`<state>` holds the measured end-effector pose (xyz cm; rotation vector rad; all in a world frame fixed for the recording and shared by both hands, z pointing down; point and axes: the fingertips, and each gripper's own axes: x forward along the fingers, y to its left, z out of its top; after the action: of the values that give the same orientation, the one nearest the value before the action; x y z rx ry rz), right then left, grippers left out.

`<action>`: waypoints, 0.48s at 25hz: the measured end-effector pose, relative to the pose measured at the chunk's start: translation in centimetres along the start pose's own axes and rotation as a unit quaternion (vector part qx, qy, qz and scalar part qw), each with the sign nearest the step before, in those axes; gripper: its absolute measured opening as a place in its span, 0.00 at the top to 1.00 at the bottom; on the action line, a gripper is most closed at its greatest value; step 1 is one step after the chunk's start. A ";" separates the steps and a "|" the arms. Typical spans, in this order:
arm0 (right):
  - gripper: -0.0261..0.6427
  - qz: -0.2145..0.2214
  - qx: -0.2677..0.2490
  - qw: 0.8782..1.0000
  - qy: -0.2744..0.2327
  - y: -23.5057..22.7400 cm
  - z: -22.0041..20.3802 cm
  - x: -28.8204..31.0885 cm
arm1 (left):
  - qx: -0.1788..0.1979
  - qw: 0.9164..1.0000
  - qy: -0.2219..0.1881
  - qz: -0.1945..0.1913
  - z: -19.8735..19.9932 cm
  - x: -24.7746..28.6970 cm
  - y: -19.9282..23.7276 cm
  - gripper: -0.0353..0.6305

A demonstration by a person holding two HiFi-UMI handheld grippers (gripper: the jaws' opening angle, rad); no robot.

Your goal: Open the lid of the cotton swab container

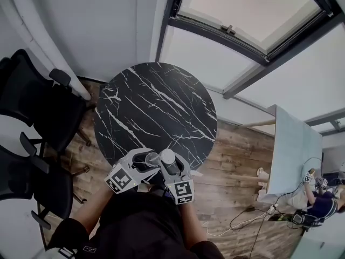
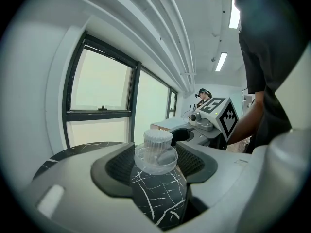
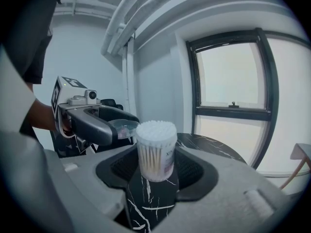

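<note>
The right tongs (image 3: 156, 168) are clamping the cotton swab container (image 3: 156, 149) upright between their pads, and the white swab heads (image 3: 156, 129) are showing bare at its open top. Just to their left, the left tongs (image 2: 156, 165) are gripping the clear lid (image 2: 155, 160), which is sitting between their two pads like a shallow dish, off the container and just beside it. From the left tongs' side, the container is standing right behind the lid, just past the tips. Both pairs of tongs are hovering side by side, tips nearly meeting, over the near edge of the black marble tabletop (image 1: 156, 107), which is spreading out ahead of and below them, with black office chairs (image 1: 32, 112) well off to the left tongs' side
</note>
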<state>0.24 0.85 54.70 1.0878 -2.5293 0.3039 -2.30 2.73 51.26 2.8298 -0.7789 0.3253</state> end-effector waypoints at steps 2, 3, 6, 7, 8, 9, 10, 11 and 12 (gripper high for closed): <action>0.61 0.000 -0.002 1.000 -0.002 0.0 0.2 -0.1 | 0.000 1.000 -0.002 0.001 0.1 -0.1 0.0 0.53; 0.61 0.000 -0.003 1.000 -0.003 0.0 0.3 -0.1 | 0.000 1.000 -0.003 0.002 0.2 -0.1 0.0 0.53; 0.61 -0.002 -0.003 1.000 -0.005 -0.1 0.4 -0.1 | 0.000 1.000 -0.007 0.004 0.4 -0.1 0.0 0.53; 0.61 -0.002 -0.002 1.000 -0.006 -0.1 0.4 -0.1 | 0.000 1.000 -0.009 0.004 0.4 -0.1 0.0 0.53; 0.61 -0.002 -0.001 1.000 -0.008 -0.1 0.4 -0.2 | 0.001 1.000 -0.010 0.004 0.5 -0.2 0.0 0.53; 0.61 -0.002 0.000 1.000 -0.010 0.0 0.5 -0.2 | 0.002 1.000 -0.011 0.004 0.5 -0.2 0.0 0.53; 0.61 -0.001 0.000 1.000 -0.011 0.0 0.6 -0.2 | 0.002 1.000 -0.012 0.004 0.6 -0.3 -0.1 0.53; 0.61 0.000 0.000 1.000 -0.012 0.1 0.7 -0.3 | 0.002 1.000 -0.013 0.003 0.6 -0.3 -0.1 0.53; 0.61 0.000 -0.001 1.000 -0.013 0.1 0.8 -0.4 | 0.002 1.000 -0.014 0.003 0.7 -0.4 -0.2 0.53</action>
<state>0.19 0.92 53.81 1.0989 -2.5516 0.2897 -2.39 2.87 50.45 2.8426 -0.7939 0.2882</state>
